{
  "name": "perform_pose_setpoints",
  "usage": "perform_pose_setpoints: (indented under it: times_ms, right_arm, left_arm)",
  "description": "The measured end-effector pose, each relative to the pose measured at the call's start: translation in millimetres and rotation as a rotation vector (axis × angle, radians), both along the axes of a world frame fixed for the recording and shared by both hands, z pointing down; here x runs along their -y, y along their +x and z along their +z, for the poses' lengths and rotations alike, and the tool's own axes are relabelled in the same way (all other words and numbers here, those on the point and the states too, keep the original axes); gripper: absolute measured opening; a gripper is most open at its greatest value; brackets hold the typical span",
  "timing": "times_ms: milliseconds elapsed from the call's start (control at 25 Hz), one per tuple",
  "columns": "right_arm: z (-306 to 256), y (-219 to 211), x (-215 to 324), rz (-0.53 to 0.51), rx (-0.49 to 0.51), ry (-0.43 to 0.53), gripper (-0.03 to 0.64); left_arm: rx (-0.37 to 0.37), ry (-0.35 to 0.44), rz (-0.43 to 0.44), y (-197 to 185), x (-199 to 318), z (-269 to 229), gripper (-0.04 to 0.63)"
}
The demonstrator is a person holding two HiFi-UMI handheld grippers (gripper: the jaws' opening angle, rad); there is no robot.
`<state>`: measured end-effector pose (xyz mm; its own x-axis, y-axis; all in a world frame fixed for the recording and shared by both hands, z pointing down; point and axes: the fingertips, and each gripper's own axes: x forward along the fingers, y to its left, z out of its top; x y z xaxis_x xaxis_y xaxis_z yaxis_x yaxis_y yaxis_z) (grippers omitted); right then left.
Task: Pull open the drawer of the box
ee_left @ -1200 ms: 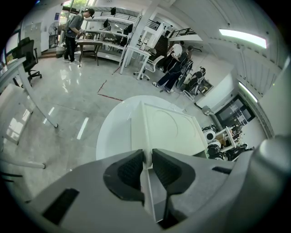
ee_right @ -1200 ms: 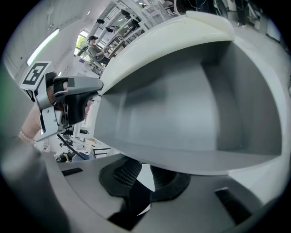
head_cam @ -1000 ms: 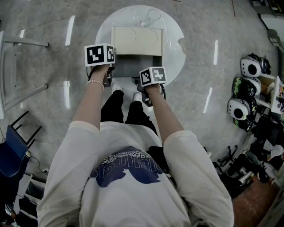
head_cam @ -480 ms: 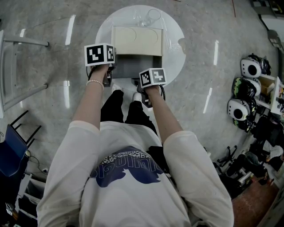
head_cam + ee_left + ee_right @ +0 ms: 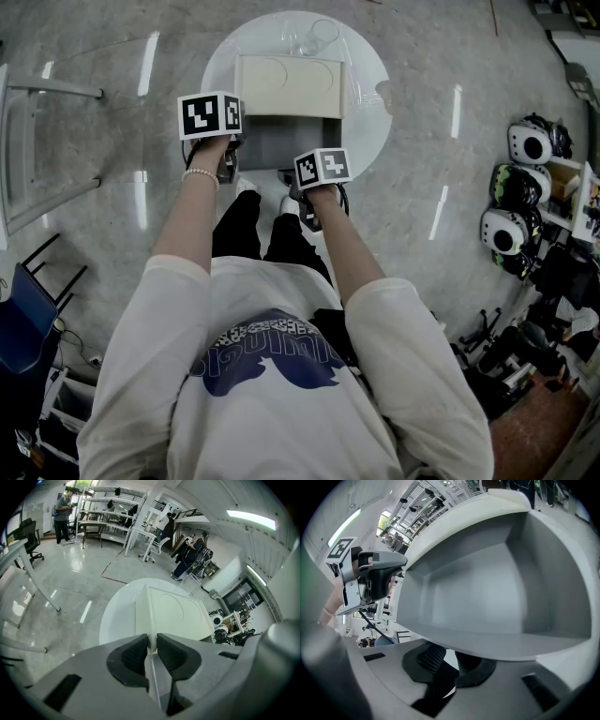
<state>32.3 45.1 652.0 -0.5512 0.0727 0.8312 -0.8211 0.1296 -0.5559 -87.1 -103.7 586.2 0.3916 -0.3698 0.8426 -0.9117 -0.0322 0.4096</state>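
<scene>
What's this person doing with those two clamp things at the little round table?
A seated person is working on a box on a round white table, with a handheld gripper in each hand. The left gripper pinches the box's left edge, apparently to steady it. The right gripper is closed on the front wall of the drawer, which stands pulled out toward the person and looks empty.

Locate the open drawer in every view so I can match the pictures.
Head view: drawer, upper centre, pulled out of the box toward the person.
Left gripper view: not made out.
Right gripper view: fills the middle, open side up.
Shared landmark: the cream box, also central in the left gripper view.
</scene>
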Motion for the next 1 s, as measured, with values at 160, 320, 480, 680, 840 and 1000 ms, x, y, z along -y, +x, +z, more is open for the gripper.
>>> perform_pose_setpoints:
  times_ms: [160,320,480,680,840,1000]
  right_arm:
    - [-0.7,-1.2,-0.3,0.002,0.004,0.002,0.054]
    - [0.9,-1.1,-0.4,0.005,0.002,-0.001,0.054]
    - [2.2,0.4,0.1,0.008,0.001,-0.001,0.054]
    - [3.3,1.8,-0.1,0.011,-0.005,-0.007,0.054]
    - [5.5,1.6,0.4,0.011,-0.003,-0.006,0.054]
    - [4.2,1.4,0.4,0.012,-0.001,0.001,0.056]
  left_arm:
    - [0.000,0.000,0.000,-0.2,0.0,-0.4,0.074]
    - [0.001,0.001,0.000,-0.3,0.3,0.5,0.074]
    - [0.003,0.001,0.000,0.7,0.0,0.0,0.074]
    - [0.003,0.000,0.000,0.7,-0.5,-0.9,0.074]
    - [0.004,0.003,0.000,0.4,-0.3,0.5,0.074]
    - [0.010,0.004,-0.001,0.6,-0.7,-0.6,0.074]
